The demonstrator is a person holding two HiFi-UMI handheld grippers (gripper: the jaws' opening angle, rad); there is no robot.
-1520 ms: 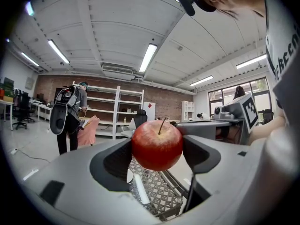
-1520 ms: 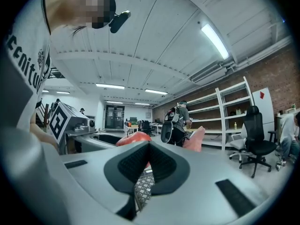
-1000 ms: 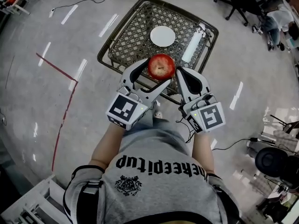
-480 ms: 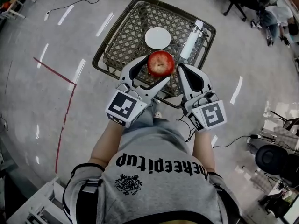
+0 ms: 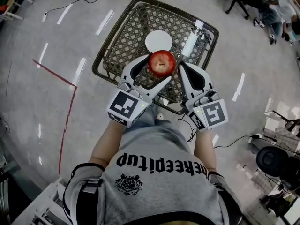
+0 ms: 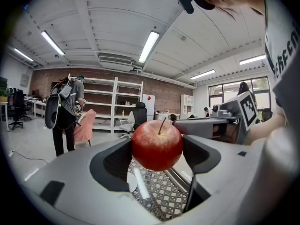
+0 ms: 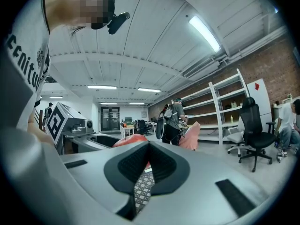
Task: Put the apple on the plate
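Left gripper (image 5: 151,73) is clamped on the apple (image 5: 162,63), jaws held wide apart by it, stem up. Apple is in the air over the wicker table (image 5: 123,37), just on the person's side of the plate (image 5: 158,41). Right gripper (image 7: 148,150): jaws pressed together, nothing in them, tip just beside the apple. White bottle (image 5: 190,45) lies right of the plate.

Shirt (image 5: 159,142) print, upside down: "keepitup"; first letters unclear.
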